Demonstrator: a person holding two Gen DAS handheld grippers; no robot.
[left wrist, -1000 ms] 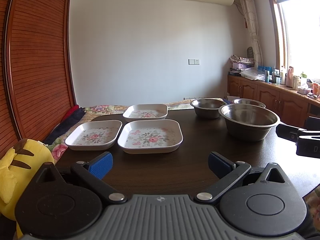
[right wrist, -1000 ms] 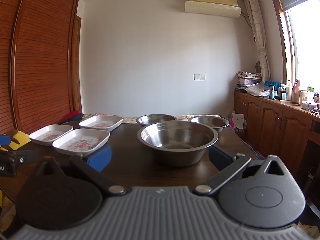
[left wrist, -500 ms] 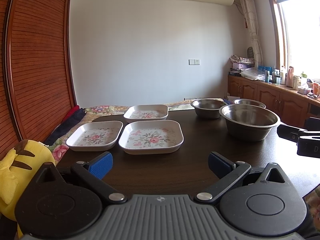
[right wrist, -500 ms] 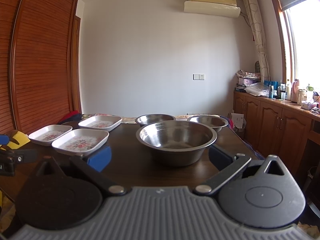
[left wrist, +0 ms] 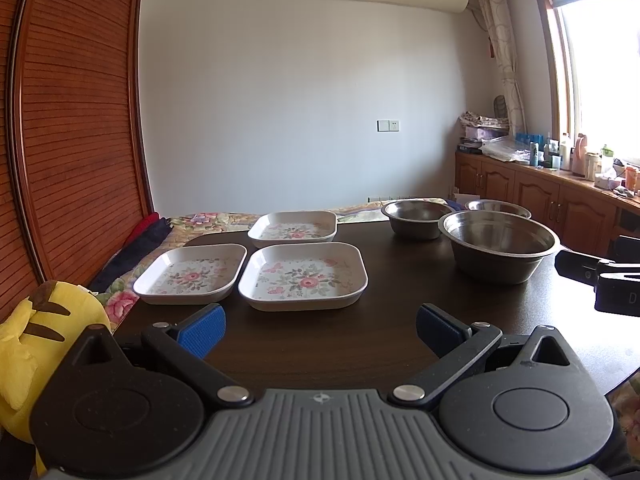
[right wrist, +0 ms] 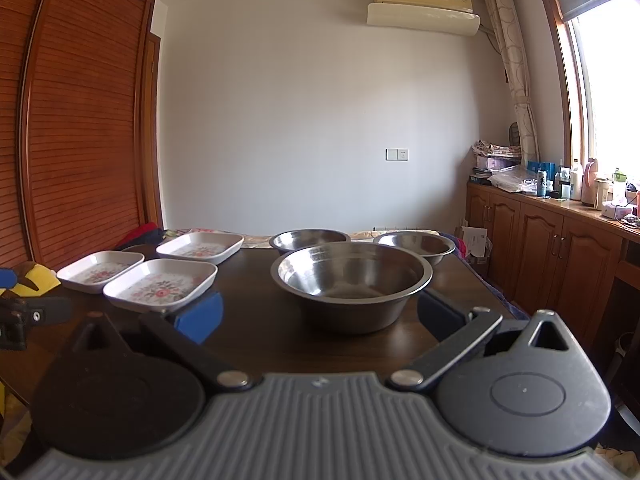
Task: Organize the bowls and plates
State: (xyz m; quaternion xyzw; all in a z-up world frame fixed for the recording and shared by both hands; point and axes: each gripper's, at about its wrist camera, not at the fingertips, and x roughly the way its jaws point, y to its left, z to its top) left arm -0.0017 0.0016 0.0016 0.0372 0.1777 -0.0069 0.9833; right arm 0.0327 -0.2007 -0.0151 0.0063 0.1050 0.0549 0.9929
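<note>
Three white square plates with flower prints lie on the dark table [left wrist: 320, 344]: one near centre [left wrist: 303, 276], one to its left [left wrist: 191, 274], one behind [left wrist: 293, 231]. Three steel bowls stand on the right: a large one [left wrist: 498, 245] in front, two smaller ones [left wrist: 416, 218] [left wrist: 498, 208] behind. My left gripper [left wrist: 320, 330] is open above the table's near edge, short of the centre plate. My right gripper [right wrist: 320, 314] is open just in front of the large bowl [right wrist: 352, 280], nothing between its fingers. The plates [right wrist: 160, 284] lie to its left.
A wooden slatted wardrobe [left wrist: 72, 140] rises on the left, with a yellow plush toy [left wrist: 36, 340] and flowered bedding [left wrist: 216, 218] beside the table. Wooden cabinets [right wrist: 560, 248] with bottles run along the right wall under the window.
Both grippers have shifted slightly; the plates and bowls sit a touch further right in the left view and left in the right view. Nothing was grasped.
</note>
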